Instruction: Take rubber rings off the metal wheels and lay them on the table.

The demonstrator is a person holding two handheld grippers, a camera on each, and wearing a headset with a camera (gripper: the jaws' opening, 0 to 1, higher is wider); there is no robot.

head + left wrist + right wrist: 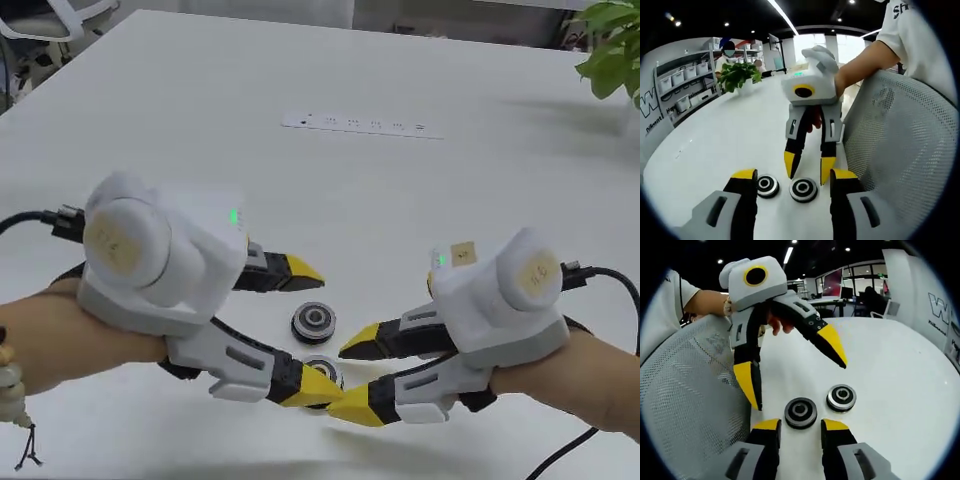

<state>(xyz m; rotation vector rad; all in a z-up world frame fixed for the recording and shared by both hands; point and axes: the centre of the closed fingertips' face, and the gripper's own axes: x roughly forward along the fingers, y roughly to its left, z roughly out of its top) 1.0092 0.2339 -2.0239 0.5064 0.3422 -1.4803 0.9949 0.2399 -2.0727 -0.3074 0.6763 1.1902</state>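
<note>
Both my tongs stand open, gripping nothing. The nearer metal wheel [322, 372] lies flat on the white table [200, 100], just ahead of the tips of my right gripper [345, 377] and partly behind the lower jaw of my left gripper [312, 330]. A dark ring [788, 413] sits round its rim. The second wheel [313, 322] lies just beyond, apart from it, within the wide spread of my left jaws. Farther off lies a power strip [362, 125], with a green plant [610, 50] at the far right.
</note>
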